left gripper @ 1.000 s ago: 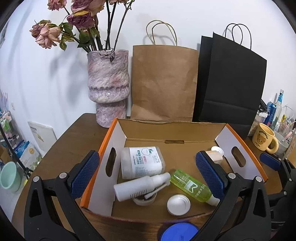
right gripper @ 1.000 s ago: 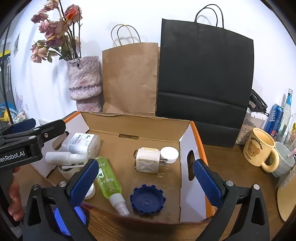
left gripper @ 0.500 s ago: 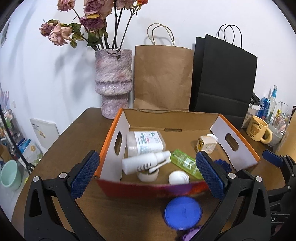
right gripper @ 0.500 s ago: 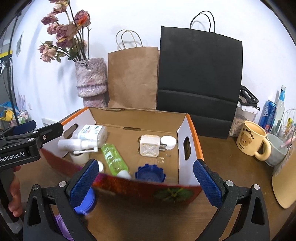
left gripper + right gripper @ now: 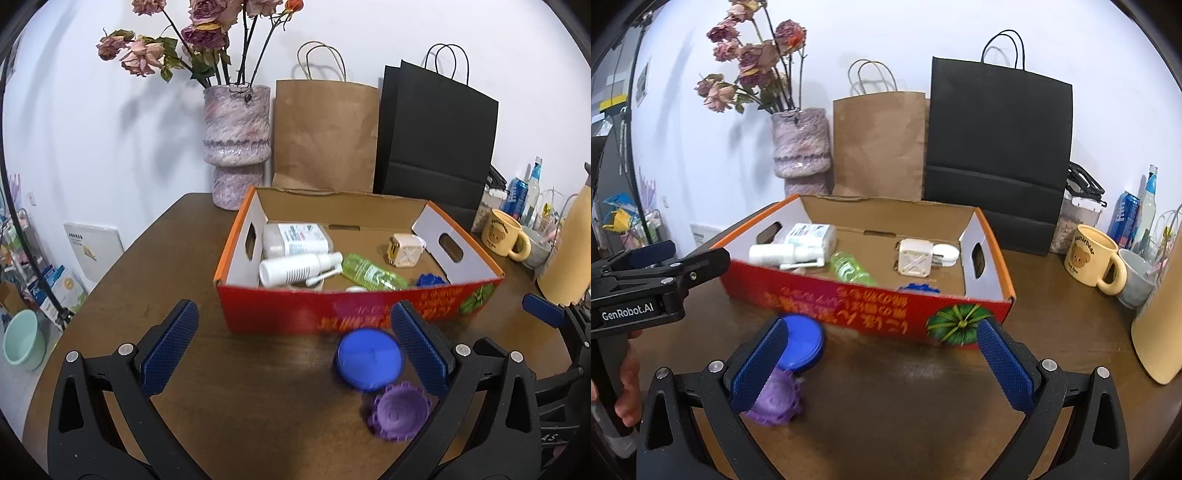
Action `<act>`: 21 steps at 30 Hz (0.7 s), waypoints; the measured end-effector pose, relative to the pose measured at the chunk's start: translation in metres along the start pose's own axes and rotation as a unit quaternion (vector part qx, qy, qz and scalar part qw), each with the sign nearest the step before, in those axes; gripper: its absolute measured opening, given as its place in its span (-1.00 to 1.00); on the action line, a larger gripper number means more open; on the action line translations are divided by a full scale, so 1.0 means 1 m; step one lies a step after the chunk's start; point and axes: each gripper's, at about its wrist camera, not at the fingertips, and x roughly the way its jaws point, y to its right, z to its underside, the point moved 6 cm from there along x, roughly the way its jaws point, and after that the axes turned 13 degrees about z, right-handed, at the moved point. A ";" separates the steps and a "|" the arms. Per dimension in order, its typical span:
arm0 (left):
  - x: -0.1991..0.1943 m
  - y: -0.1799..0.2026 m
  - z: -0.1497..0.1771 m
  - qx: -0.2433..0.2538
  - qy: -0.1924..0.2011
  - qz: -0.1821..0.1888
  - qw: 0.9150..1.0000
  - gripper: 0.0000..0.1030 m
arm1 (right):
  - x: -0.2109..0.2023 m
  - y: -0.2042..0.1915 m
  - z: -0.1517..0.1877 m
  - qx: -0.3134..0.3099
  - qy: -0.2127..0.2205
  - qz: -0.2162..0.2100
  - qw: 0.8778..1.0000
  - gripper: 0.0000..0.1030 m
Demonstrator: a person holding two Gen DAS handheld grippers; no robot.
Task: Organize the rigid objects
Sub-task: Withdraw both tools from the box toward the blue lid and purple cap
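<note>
both grippers sat back from the red cardboard box [image 5: 354,310], low over the brown table [image 5: 229,369]. left gripper [image 5: 295,350] had its jaws spread wide, nothing between the blue pads. right gripper [image 5: 882,365] was the same: jaws spread, empty.

the box stood mid-table, near wall red with orange print and a green pumpkin graphic [image 5: 958,325] at its right end, orange rim, white end walls with hand slots, bare cardboard inside. contents, left to right: a white rectangular bottle [image 5: 295,240] lying flat at the far left, a white spray bottle [image 5: 299,267] on its side just nearer, nozzle pointing right, a clear green bottle [image 5: 373,277] lying diagonally, a cream plug adapter [image 5: 402,251] far right with a white round cap [image 5: 945,253] touching its right side, and a blue toothed lid [image 5: 918,288] mostly hidden behind the near wall.

outside the box on the table, just near of its front wall: a blue round lid [image 5: 369,363], flat and smooth, and a purple toothed cap [image 5: 399,410] touching its near edge, slightly blurred. in the right wrist view both sat by that gripper's left pad.

behind the box: mottled purple vase [image 5: 236,144] with dried roses, brown paper bag [image 5: 325,136], black paper bag [image 5: 436,144]. a yellow bear mug [image 5: 504,238] stood at the right.
</note>
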 end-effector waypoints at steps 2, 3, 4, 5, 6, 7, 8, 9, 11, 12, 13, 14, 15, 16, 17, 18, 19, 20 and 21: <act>-0.006 -0.001 0.005 0.000 -0.002 0.000 1.000 1.00 | -0.006 -0.004 0.005 -0.003 -0.002 -0.003 1.000 1.00; -0.009 -0.002 0.008 0.000 -0.003 0.000 1.000 1.00 | -0.008 -0.005 0.006 -0.004 -0.003 -0.005 1.000 1.00; -0.011 -0.003 0.010 0.000 -0.004 -0.001 1.000 1.00 | -0.012 -0.007 0.009 -0.005 -0.003 -0.007 1.000 1.00; -0.014 -0.003 0.012 0.000 -0.005 0.000 1.000 1.00 | -0.014 -0.008 0.010 -0.006 -0.003 -0.008 1.000 1.00; -0.016 -0.004 0.014 0.000 -0.007 0.000 1.000 1.00 | -0.018 -0.010 0.013 -0.007 -0.004 -0.010 1.000 1.00; -0.019 -0.004 0.017 0.000 -0.009 -0.001 1.000 1.00 | -0.020 -0.011 0.015 -0.008 -0.004 -0.011 1.000 1.00; -0.021 -0.005 0.019 0.000 -0.010 -0.001 1.000 1.00 | -0.022 -0.014 0.017 -0.010 -0.006 -0.012 1.000 1.00; -0.023 -0.006 0.021 0.000 -0.010 -0.001 1.000 1.00 | -0.024 -0.015 0.019 -0.012 -0.008 -0.014 1.000 1.00; -0.027 -0.007 0.024 0.000 -0.012 0.001 1.000 1.00 | -0.027 -0.019 0.023 -0.014 -0.011 -0.016 1.000 1.00; -0.029 -0.007 0.026 0.000 -0.013 0.001 1.000 1.00 | -0.028 -0.020 0.024 -0.015 -0.013 -0.017 1.000 1.00; -0.032 -0.008 0.028 0.000 -0.013 0.001 1.000 1.00 | -0.029 -0.021 0.026 -0.016 -0.014 -0.018 1.000 1.00; -0.033 -0.009 0.030 0.000 -0.014 0.001 1.000 1.00 | -0.031 -0.023 0.028 -0.017 -0.016 -0.018 1.000 1.00; -0.036 -0.010 0.032 -0.001 -0.015 0.002 1.000 1.00 | -0.032 -0.024 0.029 -0.018 -0.017 -0.019 1.000 1.00; -0.038 -0.012 0.034 -0.002 -0.016 0.002 1.000 1.00 | -0.034 -0.025 0.031 -0.019 -0.019 -0.020 0.999 1.00; -0.040 -0.013 0.036 -0.003 -0.018 0.001 1.000 1.00 | -0.034 -0.027 0.032 -0.020 -0.020 -0.021 0.999 1.00; -0.041 -0.015 0.038 -0.004 -0.019 0.001 1.000 1.00 | -0.035 -0.029 0.034 -0.022 -0.022 -0.022 0.999 1.00; -0.043 -0.018 0.040 -0.006 -0.021 0.002 1.000 1.00 | -0.036 -0.031 0.035 -0.023 -0.024 -0.024 0.999 1.00; -0.044 -0.020 0.042 -0.008 -0.022 0.003 1.000 1.00 | -0.037 -0.032 0.036 -0.024 -0.026 -0.024 0.999 1.00; -0.046 -0.022 0.044 -0.010 -0.023 0.005 1.000 1.00 | -0.038 -0.035 0.038 -0.026 -0.029 -0.027 0.999 1.00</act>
